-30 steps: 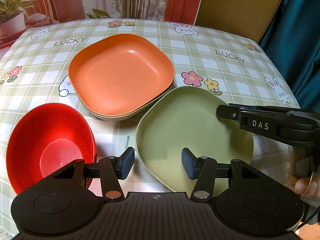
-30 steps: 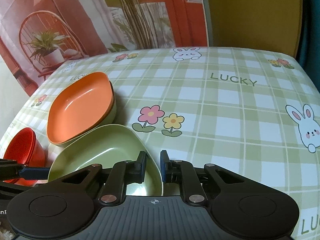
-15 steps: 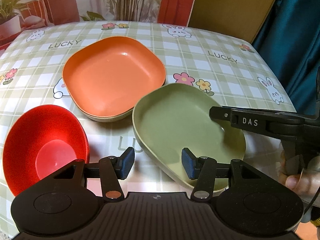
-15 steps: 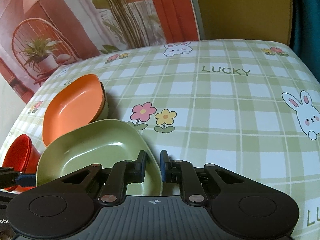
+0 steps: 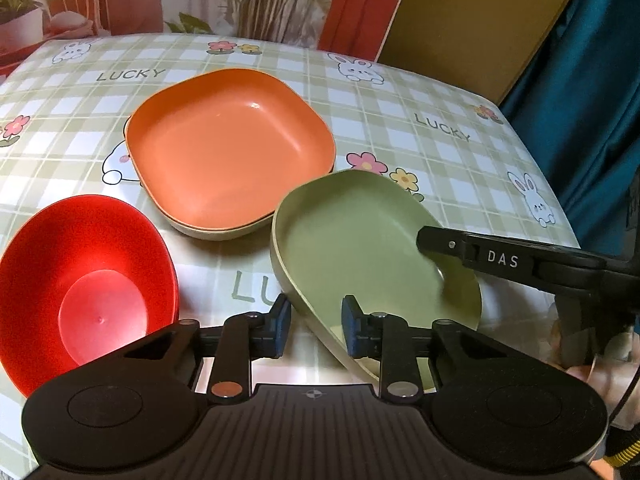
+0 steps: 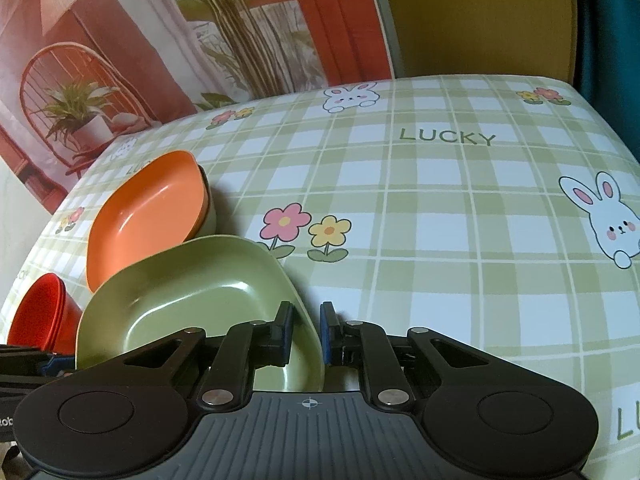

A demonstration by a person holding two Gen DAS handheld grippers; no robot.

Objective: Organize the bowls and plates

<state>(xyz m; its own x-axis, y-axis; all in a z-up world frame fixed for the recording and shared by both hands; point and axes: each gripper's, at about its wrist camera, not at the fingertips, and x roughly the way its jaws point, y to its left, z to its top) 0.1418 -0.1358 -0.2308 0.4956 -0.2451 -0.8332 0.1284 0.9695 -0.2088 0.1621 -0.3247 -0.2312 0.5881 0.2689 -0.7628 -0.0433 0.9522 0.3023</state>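
Left of the left gripper (image 5: 312, 326), spread open and empty: glossy round red bowl (image 5: 80, 288). Ahead: smooth rounded-square orange plate (image 5: 228, 148) nested on a beige one. Right, tilted off the checked vinyl surface (image 5: 400, 120): matte green plate (image 6: 192, 292) (rim pinched by the closed right gripper (image 6: 306, 332)).

The green plate (image 5: 360, 248), pinched at its rim by the right hand-held gripper (image 6: 306, 330), has tilted up off the surface (image 5: 400, 120), swinging toward ten o'clock, nearer the orange plate (image 5: 228, 148).
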